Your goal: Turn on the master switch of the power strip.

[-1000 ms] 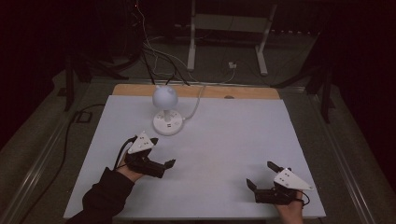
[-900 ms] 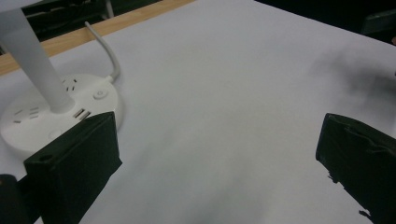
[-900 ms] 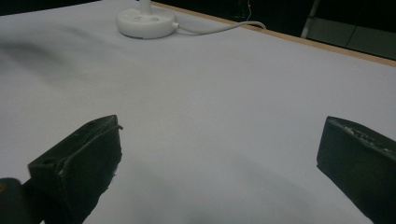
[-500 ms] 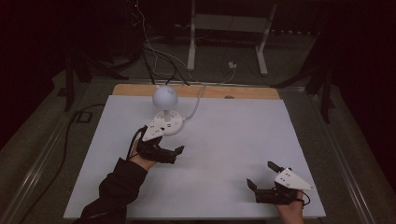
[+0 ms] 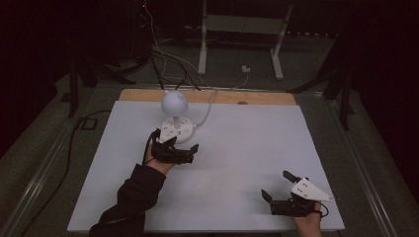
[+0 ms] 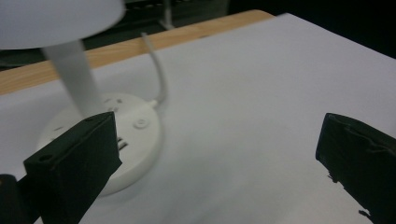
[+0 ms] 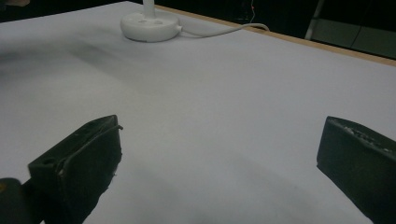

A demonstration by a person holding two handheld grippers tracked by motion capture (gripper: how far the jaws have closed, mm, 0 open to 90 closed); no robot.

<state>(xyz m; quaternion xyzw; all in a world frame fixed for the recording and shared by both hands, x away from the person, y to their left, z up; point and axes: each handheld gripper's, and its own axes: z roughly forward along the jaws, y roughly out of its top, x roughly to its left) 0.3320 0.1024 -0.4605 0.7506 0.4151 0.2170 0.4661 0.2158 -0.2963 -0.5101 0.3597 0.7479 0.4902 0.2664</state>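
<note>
A white table [image 5: 237, 163] is being viewed from above, with a small white lamp [image 5: 174, 103] standing toward eleven o'clock of its middle. The lamp's round base [image 5: 179, 129] is resting flat on the surface, a globe-shaped head is being carried above it on a short stem, and a white cord [image 5: 206, 111] is being trailed from the base toward the wooden back edge at twelve o'clock.

The left gripper [image 5: 179, 150] is being held just at six o'clock of the base, close beside it; whether it is touching cannot be told. Its jaws are being kept wide apart with nothing between them. In the left gripper view the base [image 6: 135, 140] is being seen partly behind the left-hand jaw, the stem rising at eleven o'clock.

The right gripper [image 5: 277, 186] is being held low near the front edge, at about five o'clock of the table, well apart from the lamp. Its jaws are likewise being kept spread and empty. In the right gripper view the base [image 7: 149, 21] is being shown far off at eleven o'clock
</note>
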